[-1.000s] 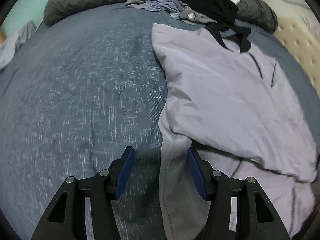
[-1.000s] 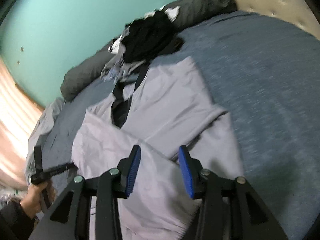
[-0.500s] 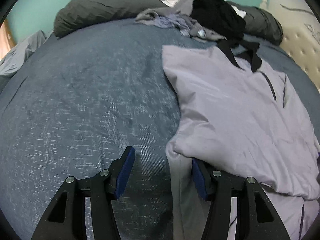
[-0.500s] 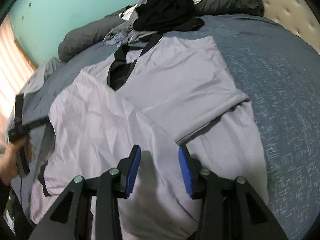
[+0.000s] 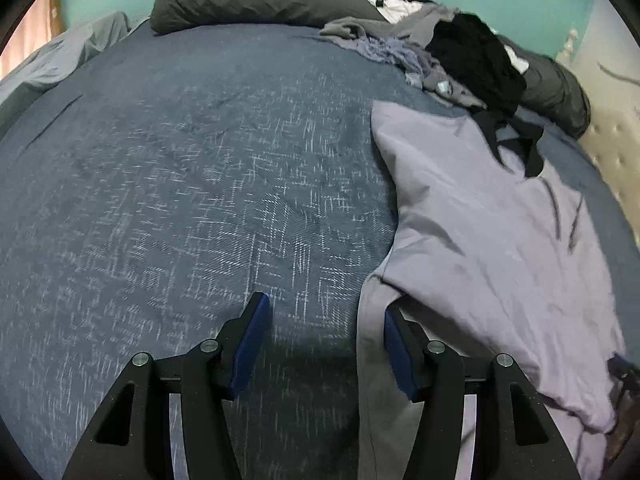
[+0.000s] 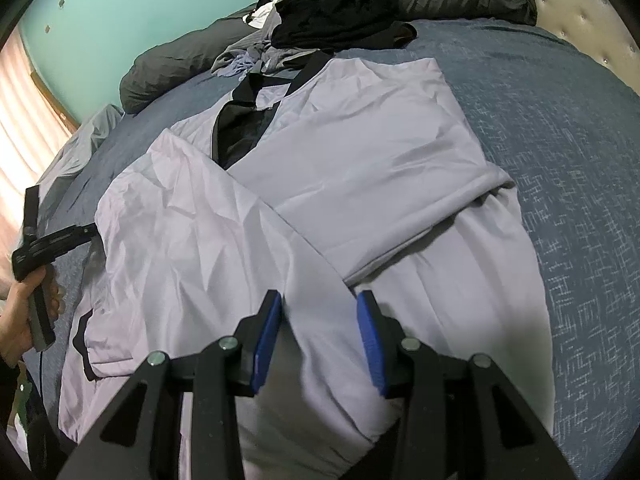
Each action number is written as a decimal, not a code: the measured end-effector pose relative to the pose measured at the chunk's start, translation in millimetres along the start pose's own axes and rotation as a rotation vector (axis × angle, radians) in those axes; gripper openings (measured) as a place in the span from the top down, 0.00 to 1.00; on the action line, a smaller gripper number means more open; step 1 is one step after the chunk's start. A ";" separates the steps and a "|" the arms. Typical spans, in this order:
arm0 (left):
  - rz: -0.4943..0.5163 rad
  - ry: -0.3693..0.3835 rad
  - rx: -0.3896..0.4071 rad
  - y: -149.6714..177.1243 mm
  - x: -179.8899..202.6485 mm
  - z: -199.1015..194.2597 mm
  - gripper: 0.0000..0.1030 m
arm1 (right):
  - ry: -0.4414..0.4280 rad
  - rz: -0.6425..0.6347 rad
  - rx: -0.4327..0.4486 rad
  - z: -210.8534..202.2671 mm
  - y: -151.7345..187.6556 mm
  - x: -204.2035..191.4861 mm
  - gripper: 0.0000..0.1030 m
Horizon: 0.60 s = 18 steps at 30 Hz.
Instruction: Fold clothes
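The pale lilac garment point(image 6: 360, 184) lies spread on the blue bedspread point(image 5: 200, 200) with both side panels already folded inward, so the next fold looks due. The left gripper point(image 5: 324, 340) hangs by the cloth's edge and the right gripper point(image 6: 318, 332) over its lower middle, both with jaws apart and holding nothing; each needs a hem to pinch. No container shows, only a heap of unfolded clothes point(image 6: 336, 12) by the pillows.

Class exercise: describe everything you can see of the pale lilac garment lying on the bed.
The lilac garment is thin, smooth and creased, with black trim at its open V neckline and a black band on a sleeve edge. It lies flat on the blue bedspread, both side panels folded inward and overlapping. Its neck touches the heap of dark clothes. The right gripper hangs over its lower part, jaws apart.
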<state>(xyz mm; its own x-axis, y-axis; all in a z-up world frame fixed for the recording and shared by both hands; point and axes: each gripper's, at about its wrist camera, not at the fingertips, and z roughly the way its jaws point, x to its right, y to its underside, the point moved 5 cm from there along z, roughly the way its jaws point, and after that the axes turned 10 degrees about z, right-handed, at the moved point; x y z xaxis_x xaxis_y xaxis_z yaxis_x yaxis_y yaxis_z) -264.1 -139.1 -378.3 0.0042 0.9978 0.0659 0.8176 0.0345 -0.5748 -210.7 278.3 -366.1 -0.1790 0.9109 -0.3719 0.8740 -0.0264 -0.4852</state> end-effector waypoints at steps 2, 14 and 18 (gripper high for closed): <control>0.002 0.004 0.020 -3.2 3.7 -11.4 0.42 | -0.007 0.002 0.006 -1.3 -0.7 0.4 0.62; 0.093 -0.006 0.019 -40.4 46.0 5.5 0.42 | -0.027 0.012 0.025 -4.9 -2.6 1.9 0.62; 0.094 -0.054 -0.053 -35.7 38.9 34.5 0.42 | -0.035 0.024 0.029 -5.7 -3.3 5.4 0.62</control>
<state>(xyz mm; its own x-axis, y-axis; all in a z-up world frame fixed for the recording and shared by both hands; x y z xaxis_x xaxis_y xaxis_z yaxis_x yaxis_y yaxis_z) -313.0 -99.6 -383.4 0.0523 0.9982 -0.0310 0.8441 -0.0607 -0.5327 -212.0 285.6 -362.0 -0.1746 0.8948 -0.4108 0.8647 -0.0602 -0.4986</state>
